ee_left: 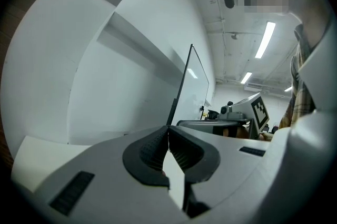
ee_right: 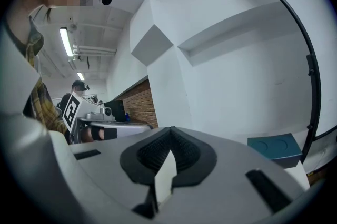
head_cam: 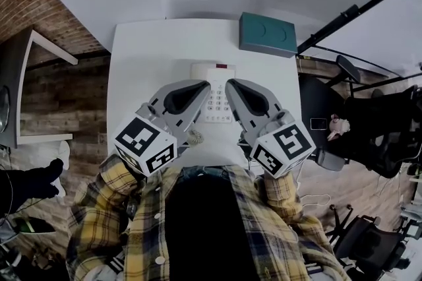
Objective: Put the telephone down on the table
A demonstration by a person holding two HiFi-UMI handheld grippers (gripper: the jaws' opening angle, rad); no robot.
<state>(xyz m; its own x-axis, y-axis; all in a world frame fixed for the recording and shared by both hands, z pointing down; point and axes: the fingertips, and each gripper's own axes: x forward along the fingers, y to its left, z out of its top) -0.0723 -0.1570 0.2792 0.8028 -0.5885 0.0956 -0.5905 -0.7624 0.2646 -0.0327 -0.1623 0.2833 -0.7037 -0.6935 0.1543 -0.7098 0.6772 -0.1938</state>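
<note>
A white telephone (head_cam: 216, 100) with a keypad lies in the middle of the white table (head_cam: 148, 55). Its sides are hidden behind my two grippers, and a coiled cord (head_cam: 194, 136) shows at its near left. My left gripper (head_cam: 203, 84) is shut with nothing in it and hovers over the phone's left side. My right gripper (head_cam: 229, 84) is shut and empty too, over the phone's right side. In the left gripper view the pads (ee_left: 158, 152) meet at the tip of the left gripper (ee_left: 168, 131). In the right gripper view the right gripper (ee_right: 169, 132) is likewise closed on nothing.
A teal box (head_cam: 268, 34) sits at the table's far right corner and also shows as the teal box (ee_right: 276, 148) in the right gripper view. A black pole (head_cam: 356, 9) slants past the right edge. Office chairs (head_cam: 376, 134) stand to the right, a brick wall (head_cam: 39, 2) to the left.
</note>
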